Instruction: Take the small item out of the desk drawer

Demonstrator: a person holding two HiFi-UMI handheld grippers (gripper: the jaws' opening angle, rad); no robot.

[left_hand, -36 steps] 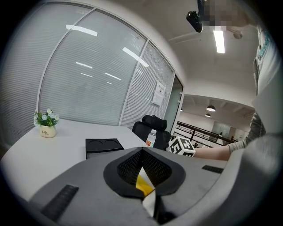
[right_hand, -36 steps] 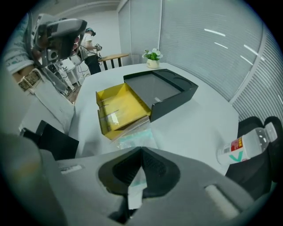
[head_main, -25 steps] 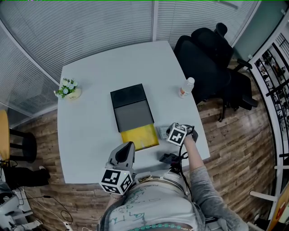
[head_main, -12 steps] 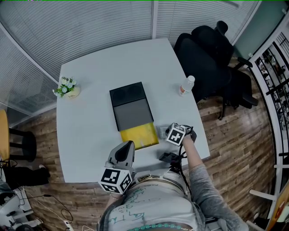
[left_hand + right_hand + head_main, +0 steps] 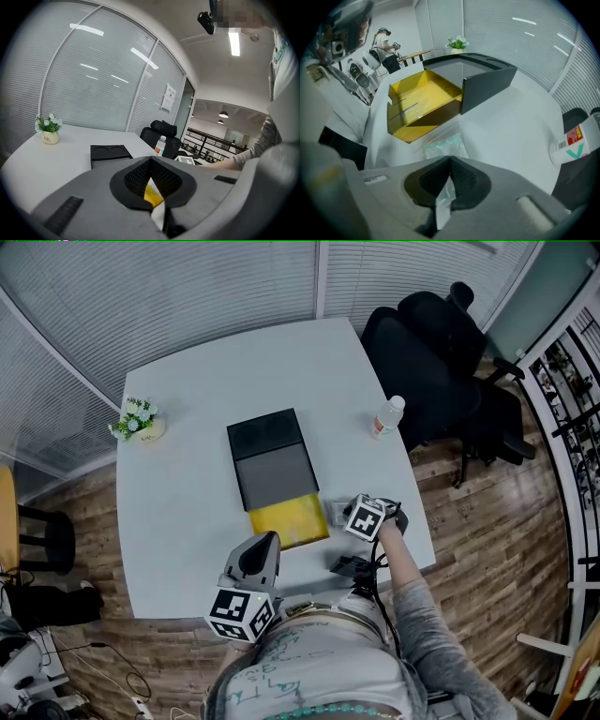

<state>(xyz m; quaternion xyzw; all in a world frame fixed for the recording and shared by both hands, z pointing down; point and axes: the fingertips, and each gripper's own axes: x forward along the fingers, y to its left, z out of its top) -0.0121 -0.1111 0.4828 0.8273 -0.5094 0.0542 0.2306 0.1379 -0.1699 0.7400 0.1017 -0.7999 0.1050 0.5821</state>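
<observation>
White table, seen from above, with the person at its near edge. At centre stood a black desk organiser. Its yellow drawer was pulled out toward the person and appeared empty.

Left gripper: hovered over the near edge of the table, on the near-left side of the drawer front. Its jaws were together with nothing clamped; only drawer and table showed through the slit behind the tips.

Right gripper: low over the table, just to the right of the drawer. Its jaws were fully together on the near edge of the small item, a clear plastic packet with pale green contents.

The packet lay flat on the table, outside the drawer and just beside its right front corner. It reached straight ahead from the right jaws, with its length roughly along their line of sight toward the drawer. The right gripper was thus the nearer one and already had contact; the left was well apart from the packet, with the drawer front between them. By this layout the removal looked essentially done, and the coming move probably needed only a lift or a letting-go by the right hand.
</observation>
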